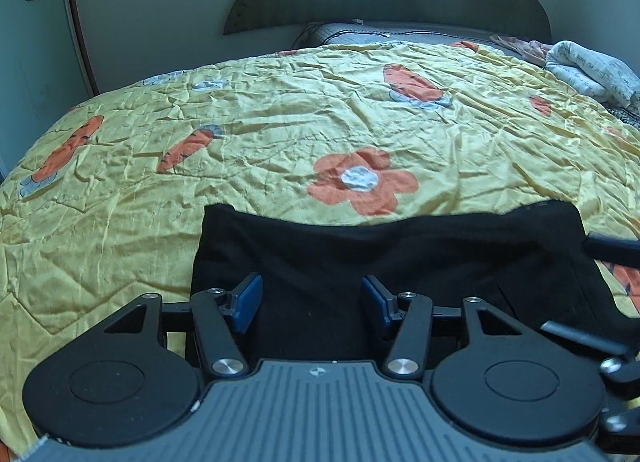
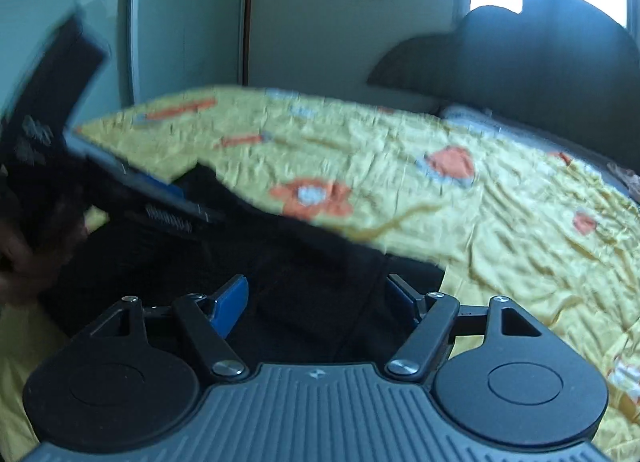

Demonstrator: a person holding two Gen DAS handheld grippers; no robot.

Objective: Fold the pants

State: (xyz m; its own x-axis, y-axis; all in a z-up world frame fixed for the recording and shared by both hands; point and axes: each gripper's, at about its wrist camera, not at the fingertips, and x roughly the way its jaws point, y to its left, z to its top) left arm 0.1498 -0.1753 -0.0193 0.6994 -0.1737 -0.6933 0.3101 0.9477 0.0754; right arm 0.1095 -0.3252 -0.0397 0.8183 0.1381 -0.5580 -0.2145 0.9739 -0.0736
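Pants (image 1: 384,258) lying black and flat on the yellow quilt (image 1: 280,102), just below its orange flower | left claw (image 1: 311,304) hovering wide over them, gripping nothing | right claw (image 2: 320,298) likewise gaping | advice: pinching one hem edge cleanly, both claws level.

Right wrist view blurred; pants (image 2: 304,294) (black) partly claw-hidden.
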